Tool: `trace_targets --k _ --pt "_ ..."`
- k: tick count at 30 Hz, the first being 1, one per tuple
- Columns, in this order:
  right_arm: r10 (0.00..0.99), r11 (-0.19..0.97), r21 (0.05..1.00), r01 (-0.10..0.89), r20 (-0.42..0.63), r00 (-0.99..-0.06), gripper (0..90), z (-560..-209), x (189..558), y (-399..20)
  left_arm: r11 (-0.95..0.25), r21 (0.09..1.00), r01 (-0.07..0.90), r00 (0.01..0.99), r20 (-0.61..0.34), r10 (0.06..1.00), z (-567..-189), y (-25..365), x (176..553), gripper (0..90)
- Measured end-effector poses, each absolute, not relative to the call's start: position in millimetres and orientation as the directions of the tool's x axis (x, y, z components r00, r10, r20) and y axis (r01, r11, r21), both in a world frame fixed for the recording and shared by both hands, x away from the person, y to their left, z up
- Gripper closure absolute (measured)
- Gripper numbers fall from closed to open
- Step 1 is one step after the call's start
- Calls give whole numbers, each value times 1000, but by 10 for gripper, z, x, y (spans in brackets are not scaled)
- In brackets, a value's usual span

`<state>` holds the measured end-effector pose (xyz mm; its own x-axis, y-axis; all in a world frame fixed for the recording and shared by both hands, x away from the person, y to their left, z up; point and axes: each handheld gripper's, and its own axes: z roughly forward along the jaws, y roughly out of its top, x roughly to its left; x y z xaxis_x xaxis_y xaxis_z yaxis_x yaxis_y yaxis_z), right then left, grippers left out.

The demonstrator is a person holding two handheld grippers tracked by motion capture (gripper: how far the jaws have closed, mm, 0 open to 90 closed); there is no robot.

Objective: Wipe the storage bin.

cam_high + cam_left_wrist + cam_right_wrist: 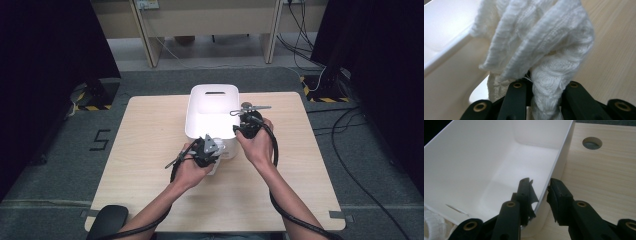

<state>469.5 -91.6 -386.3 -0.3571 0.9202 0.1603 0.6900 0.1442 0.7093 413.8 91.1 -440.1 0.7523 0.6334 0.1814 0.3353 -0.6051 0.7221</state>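
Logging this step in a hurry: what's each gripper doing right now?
Left gripper: shut on the white cloth.
Right gripper: jaws astride the white bin wall; whether they pinch it cannot be told.

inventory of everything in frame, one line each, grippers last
bin: 1, white, empty, centre of table
knitted cloth: 1, white, bunched at bin's near end
table: 1, light wood; round hole beside bin
floor: grey, a painted 5 at left
cables: black, on floor at right
left gripper: black, shut on knitted cloth
right gripper: black, jaws astride bin's right wall, contact unclear
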Motion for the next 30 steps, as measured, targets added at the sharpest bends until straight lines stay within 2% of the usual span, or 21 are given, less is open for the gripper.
trace_targets --k 30 --pt "920 143 714 686 161 -359 714 -3868 4692 -919 -634 694 342 758 195 622 -4584 844 4154 787"
